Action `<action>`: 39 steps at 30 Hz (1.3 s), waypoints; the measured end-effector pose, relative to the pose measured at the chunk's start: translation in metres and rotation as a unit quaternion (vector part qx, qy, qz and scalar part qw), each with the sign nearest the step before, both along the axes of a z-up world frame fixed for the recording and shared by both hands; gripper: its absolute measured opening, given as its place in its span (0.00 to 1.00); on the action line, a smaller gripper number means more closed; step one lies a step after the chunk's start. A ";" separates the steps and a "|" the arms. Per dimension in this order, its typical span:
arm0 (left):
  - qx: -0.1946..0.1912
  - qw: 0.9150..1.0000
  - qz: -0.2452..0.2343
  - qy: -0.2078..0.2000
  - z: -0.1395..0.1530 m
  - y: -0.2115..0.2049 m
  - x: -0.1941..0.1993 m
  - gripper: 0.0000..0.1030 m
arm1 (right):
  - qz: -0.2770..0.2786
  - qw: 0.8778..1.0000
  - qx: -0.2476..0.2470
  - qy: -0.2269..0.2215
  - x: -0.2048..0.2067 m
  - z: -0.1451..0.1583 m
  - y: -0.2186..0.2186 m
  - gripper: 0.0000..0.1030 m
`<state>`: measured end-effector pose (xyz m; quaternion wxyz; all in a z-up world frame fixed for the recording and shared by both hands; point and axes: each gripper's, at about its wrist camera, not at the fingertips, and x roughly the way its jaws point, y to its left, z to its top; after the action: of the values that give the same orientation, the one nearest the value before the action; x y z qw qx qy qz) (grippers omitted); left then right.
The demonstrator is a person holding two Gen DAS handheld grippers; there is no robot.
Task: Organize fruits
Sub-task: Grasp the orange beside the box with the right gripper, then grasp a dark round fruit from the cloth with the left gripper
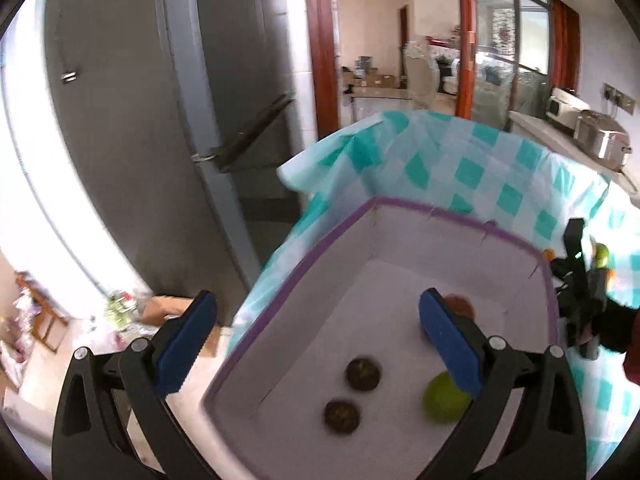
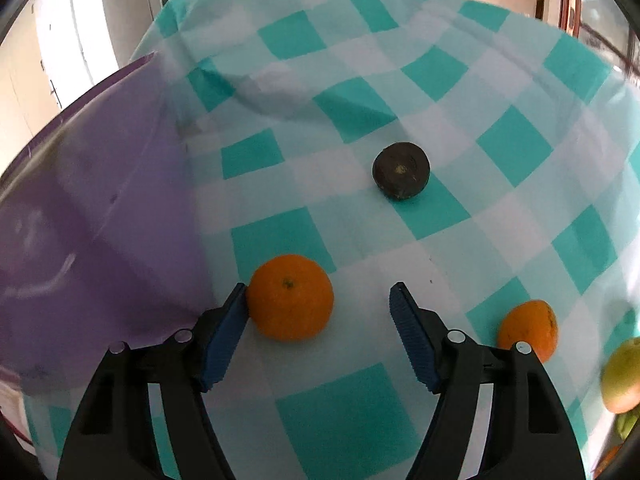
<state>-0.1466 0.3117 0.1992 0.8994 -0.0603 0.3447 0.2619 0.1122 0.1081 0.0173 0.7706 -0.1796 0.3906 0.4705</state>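
The left gripper (image 1: 320, 344) hangs tilted down over a purple-rimmed box (image 1: 280, 280), its blue-padded jaws spread wide and holding nothing. Beneath it, on the box's pale floor, lie two dark round fruits (image 1: 363, 374) side by side near the left wall, and a green fruit (image 1: 444, 398) partly hidden behind the right finger (image 1: 450, 344). Farther in, a reddish-brown fruit (image 1: 460, 305) peeks past the same fingertip; it is too blurred to name. The box sits on a teal-and-white checked cloth (image 1: 460, 160).

The right gripper (image 2: 318, 312) points low across the same cloth, jaws open wide. Its left finger (image 2: 228, 332) touches the side of an orange (image 2: 290, 298), which rests on the cloth between the fingers; the right finger stands apart from it. A second orange (image 2: 528, 328) lies just beyond the right finger, and a yellow-green fruit (image 2: 622, 376) sits at the far right edge. Farther on, a dark round fruit (image 2: 401, 176) rests alone on the cloth. The box's purple wall fills the left side of this view.
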 end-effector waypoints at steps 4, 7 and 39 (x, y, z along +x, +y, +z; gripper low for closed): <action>-0.068 0.993 -0.095 0.008 0.017 0.009 0.075 0.98 | 0.035 0.999 -0.008 0.001 0.003 -0.003 0.014 0.56; -0.128 0.980 -0.148 0.044 0.021 0.011 0.145 0.98 | 0.033 0.999 -0.012 -0.005 0.004 -0.003 0.013 0.44; -0.049 0.826 -0.382 0.411 -0.184 -0.133 0.427 0.36 | -0.198 0.980 -0.005 0.011 -0.021 -0.007 -0.106 0.40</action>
<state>0.2800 0.1791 0.0153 0.6990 0.1458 0.6898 -0.1195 0.0907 0.0024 0.0108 0.8432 -0.0972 0.4295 0.3083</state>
